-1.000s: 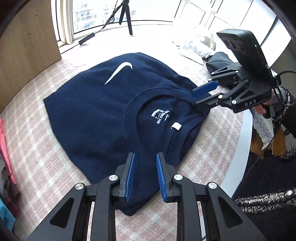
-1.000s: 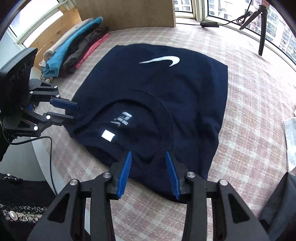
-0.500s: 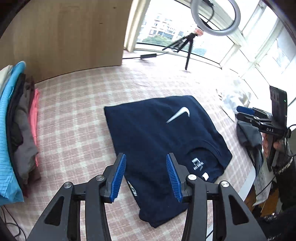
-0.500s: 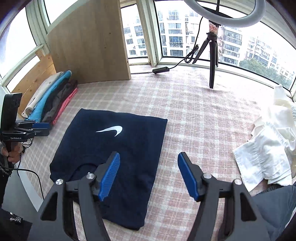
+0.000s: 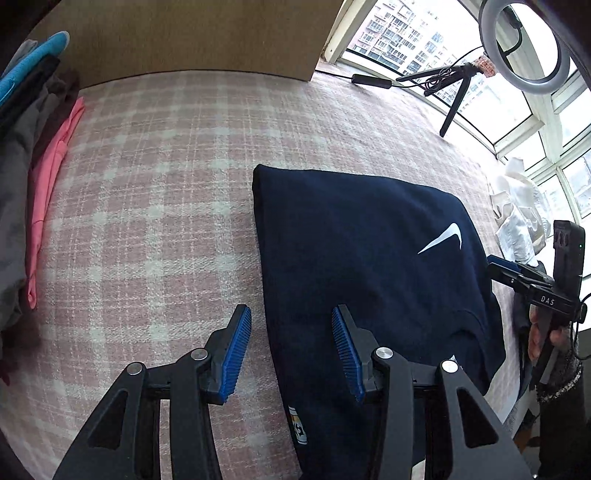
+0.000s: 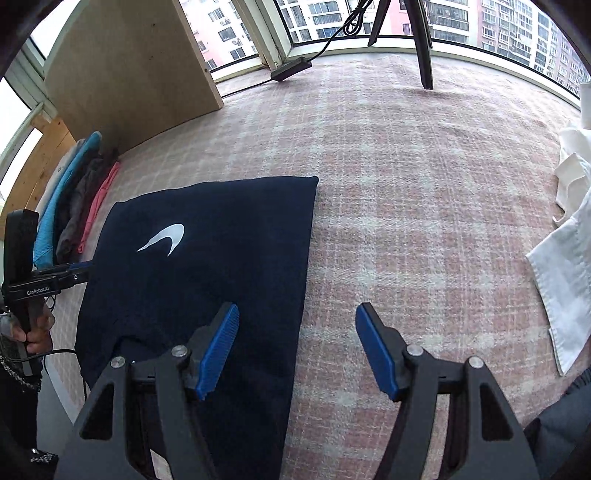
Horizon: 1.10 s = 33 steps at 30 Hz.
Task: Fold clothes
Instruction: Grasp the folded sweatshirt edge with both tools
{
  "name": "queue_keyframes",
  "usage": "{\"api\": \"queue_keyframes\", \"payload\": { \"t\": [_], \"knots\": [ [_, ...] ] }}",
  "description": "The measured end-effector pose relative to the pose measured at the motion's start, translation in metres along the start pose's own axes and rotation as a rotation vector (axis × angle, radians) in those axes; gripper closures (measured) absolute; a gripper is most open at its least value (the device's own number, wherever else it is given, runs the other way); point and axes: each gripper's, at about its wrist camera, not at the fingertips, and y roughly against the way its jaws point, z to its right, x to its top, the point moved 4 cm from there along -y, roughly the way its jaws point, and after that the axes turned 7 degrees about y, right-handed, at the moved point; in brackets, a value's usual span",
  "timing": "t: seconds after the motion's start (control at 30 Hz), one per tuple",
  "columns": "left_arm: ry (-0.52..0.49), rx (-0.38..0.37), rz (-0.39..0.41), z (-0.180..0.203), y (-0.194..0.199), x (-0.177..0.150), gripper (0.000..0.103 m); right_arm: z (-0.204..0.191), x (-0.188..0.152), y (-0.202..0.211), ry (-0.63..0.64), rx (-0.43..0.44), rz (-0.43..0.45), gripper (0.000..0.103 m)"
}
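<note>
Both tools (image 5: 291, 350) (image 6: 297, 347) gape empty over the folded shirt's (image 5: 351, 240) side edges, bare cloth (image 6: 406, 184) beyond

1. You have one navy shirt (image 5: 362, 266) at 3 o'clock.
2. One stack (image 5: 33, 155) of folded clothes at 9 o'clock.
3. One white pile (image 5: 517, 218).
4. One tripod (image 5: 454, 99) at 1 o'clock.
5. Two grippers: left (image 5: 291, 350), right (image 6: 297, 350).

A ring light (image 5: 524, 40) on a black tripod (image 5: 452, 96) stands by the windows (image 6: 458, 22), beyond the pink plaid tablecloth (image 5: 166, 184) and wooden board (image 6: 129, 70).
</note>
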Motion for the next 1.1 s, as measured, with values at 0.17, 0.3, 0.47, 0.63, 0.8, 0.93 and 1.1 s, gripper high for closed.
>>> {"api": "queue_keyframes", "payload": {
  "t": [0.17, 0.3, 0.47, 0.63, 0.8, 0.93, 1.1],
  "knots": [
    [-0.008, 0.040, 0.006, -0.001, -0.005, -0.002, 0.052, -0.008, -0.005, -0.010, 0.065, -0.003, 0.027, 0.032],
    [-0.024, 0.074, 0.007, 0.002, -0.007, -0.004, 0.050, -0.019, -0.012, -0.013, 0.152, -0.027, 0.057, 0.022],
    [-0.024, 0.114, 0.019, 0.007, -0.001, -0.008, 0.050, -0.025, -0.014, -0.013, 0.181, -0.074, 0.045, 0.022],
    [-0.033, 0.127, 0.004, 0.009, -0.003, -0.016, 0.049, -0.027, -0.016, -0.012, 0.211, -0.074, 0.036, 0.022],
    [-0.048, 0.145, -0.007, 0.012, -0.007, -0.017, 0.048, -0.034, -0.021, -0.008, 0.270, -0.046, 0.056, 0.037],
    [-0.084, 0.154, -0.011, 0.018, -0.008, -0.022, 0.048, -0.037, -0.022, -0.006, 0.273, -0.006, 0.061, 0.041],
    [-0.099, 0.131, 0.000, 0.026, -0.009, -0.025, 0.049, -0.052, -0.022, -0.007, 0.297, 0.099, 0.045, 0.044]
  ]
}}
